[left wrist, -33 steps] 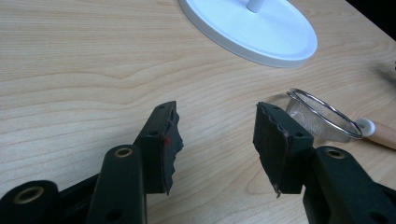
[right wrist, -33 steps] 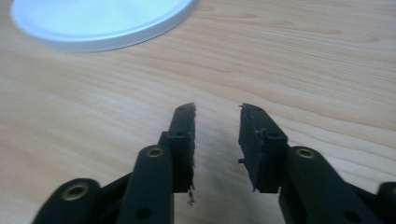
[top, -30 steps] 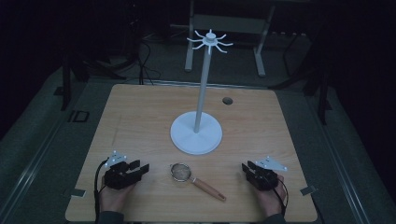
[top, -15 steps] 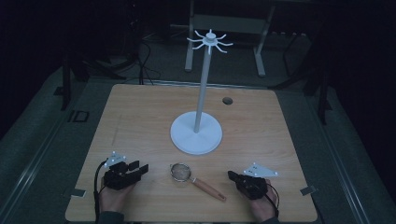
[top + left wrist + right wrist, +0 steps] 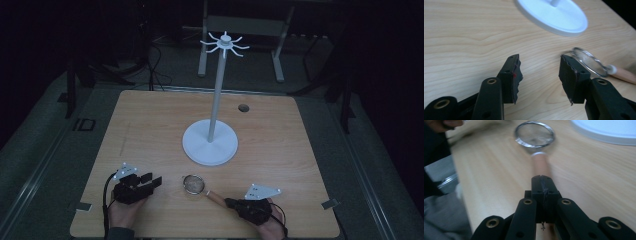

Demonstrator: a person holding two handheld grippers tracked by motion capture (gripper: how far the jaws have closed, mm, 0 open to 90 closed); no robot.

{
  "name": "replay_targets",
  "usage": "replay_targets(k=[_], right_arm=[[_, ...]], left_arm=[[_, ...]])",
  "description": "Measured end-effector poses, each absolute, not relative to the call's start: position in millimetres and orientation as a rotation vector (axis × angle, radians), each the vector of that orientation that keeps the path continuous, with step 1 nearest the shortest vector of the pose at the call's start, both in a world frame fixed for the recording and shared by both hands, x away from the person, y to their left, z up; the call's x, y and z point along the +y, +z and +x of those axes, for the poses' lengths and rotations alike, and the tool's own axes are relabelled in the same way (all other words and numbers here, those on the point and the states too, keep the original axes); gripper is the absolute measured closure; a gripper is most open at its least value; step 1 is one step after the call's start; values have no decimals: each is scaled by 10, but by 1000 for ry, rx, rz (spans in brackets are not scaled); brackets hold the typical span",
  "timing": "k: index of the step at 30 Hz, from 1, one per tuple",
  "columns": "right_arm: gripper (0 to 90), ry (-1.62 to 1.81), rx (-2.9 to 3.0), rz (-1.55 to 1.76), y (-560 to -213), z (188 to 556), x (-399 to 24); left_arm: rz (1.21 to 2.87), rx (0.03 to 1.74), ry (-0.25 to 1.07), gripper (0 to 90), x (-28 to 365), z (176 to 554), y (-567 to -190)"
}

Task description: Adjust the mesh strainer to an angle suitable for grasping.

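A small wire strainer (image 5: 194, 184) with a wooden handle (image 5: 216, 198) lies on the table in front of the white stand (image 5: 210, 145). My right gripper (image 5: 229, 202) is at the handle's near end. In the right gripper view its jaws (image 5: 541, 180) are shut, pads pressed together, with the handle (image 5: 541, 165) running out from under the tips to the mesh bowl (image 5: 534, 134). I cannot tell whether the tips touch the handle. My left gripper (image 5: 152, 180) rests on the table to the strainer's left, open (image 5: 539, 72) with nothing between its fingers; the strainer's rim (image 5: 589, 62) lies past its right jaw.
The stand's tall pole carries a crown of hooks (image 5: 225, 44) high above the table. Its round base (image 5: 554, 15) lies just beyond the strainer. A dark round hole (image 5: 243, 107) marks the far right of the wooden tabletop (image 5: 150, 125). Table legs and cables stand on the floor beyond.
My right gripper has slid left along the front of the table to the strainer's handle, and its jaws have closed. The left gripper and the strainer have stayed where they were.
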State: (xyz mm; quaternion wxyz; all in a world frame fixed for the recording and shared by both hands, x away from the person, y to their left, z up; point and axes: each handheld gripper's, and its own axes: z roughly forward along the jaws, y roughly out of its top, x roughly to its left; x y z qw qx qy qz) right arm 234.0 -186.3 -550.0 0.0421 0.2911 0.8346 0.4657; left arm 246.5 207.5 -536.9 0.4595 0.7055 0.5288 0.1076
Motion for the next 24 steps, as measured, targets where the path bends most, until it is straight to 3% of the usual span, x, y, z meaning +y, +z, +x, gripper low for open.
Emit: replay_targets(k=[12,24], right_arm=[[893,1306,2668,830,-5595,2339,-1782],[889,1213,2482,1069,-5619,2580,-2047]], left_arm=[[1803,1199,259,526,1837,2510,-5186],[1927,1121,239,530,1571,2669,-5056]])
